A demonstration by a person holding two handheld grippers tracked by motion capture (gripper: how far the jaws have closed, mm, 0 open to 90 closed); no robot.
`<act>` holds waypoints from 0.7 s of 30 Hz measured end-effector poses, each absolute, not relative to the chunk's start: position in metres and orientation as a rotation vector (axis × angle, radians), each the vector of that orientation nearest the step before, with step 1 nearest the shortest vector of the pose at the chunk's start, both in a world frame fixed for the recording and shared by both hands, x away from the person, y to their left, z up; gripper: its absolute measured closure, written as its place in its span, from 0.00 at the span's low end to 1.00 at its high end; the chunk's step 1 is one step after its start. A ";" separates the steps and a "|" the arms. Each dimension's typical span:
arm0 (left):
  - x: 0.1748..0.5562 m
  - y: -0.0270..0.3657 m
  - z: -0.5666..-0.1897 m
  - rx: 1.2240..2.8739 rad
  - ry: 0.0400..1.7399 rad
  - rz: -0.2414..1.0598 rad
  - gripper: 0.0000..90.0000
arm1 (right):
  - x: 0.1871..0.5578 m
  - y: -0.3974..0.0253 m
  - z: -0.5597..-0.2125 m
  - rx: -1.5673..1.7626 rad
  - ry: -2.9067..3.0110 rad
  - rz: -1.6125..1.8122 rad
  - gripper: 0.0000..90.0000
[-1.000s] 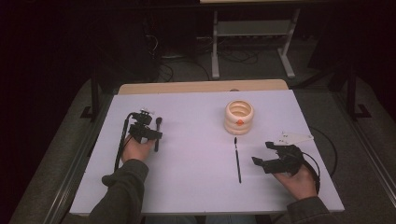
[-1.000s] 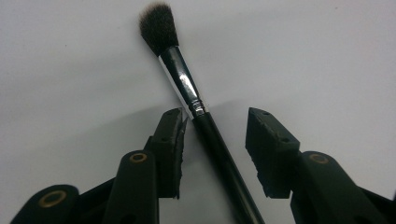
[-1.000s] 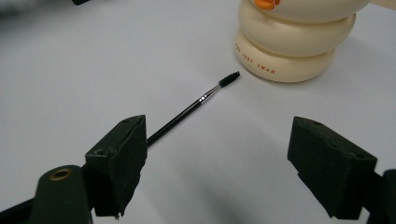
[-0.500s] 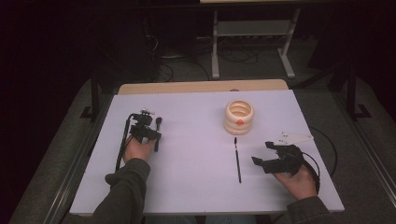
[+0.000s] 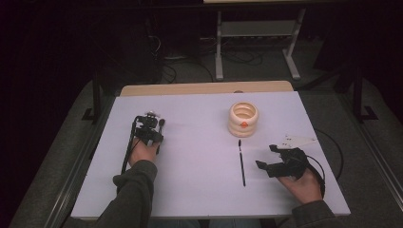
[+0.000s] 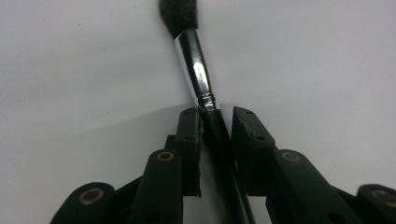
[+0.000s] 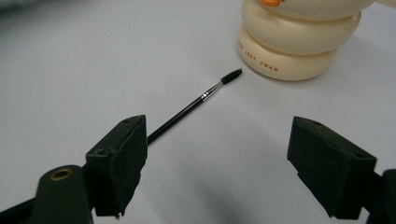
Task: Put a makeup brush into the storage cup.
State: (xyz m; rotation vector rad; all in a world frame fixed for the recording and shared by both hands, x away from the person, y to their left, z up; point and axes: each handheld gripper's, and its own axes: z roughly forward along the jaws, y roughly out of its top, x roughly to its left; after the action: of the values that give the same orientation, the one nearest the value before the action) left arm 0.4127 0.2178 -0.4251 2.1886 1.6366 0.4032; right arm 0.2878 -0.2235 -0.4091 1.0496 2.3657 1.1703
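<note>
White tabletop (image 5: pixel 199 142), dark room behind with a metal stand and cables on the floor.

Left side: left gripper (image 5: pixel 151 129) rests on the table, jaws closed on the black handle of a makeup brush (image 6: pixel 196 60). Chrome ferrule and dark bristle head project forward past the jaw tips; handle runs straight back between them. Grip looks snug, though the rear of the handle is hidden by the jaws.

Centre: thin black spoolie brush (image 5: pixel 241 161) lies flat, long axis running away from the person, bristle end toward the cream ringed holder (image 5: pixel 243 118), just short of its base.

Right side: right gripper (image 5: pixel 280 161) sits beside the spoolie's near half, jaws spread wide and empty. From its own camera the handle passes behind the left jaw, so the brush lies off to that side, not between them. Right hand is the nearer one; a sideways shift would centre it.
</note>
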 end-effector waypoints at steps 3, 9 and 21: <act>0.413 0.216 -0.425 2.196 1.648 0.418 0.83 | 0.288 -0.225 -0.409 1.046 2.359 1.177 0.22; 0.415 0.213 -0.424 2.217 1.657 0.425 0.88 | 0.288 -0.225 -0.410 1.047 2.367 1.169 0.22; 0.418 0.219 -0.422 2.233 1.624 0.385 0.88 | 0.288 -0.226 -0.410 1.051 2.370 1.169 0.23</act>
State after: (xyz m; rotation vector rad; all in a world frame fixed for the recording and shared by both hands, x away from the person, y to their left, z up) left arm 0.4184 0.2195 -0.4224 2.2334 1.6244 0.3852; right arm 0.2880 -0.2261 -0.4100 1.0514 2.3696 1.1687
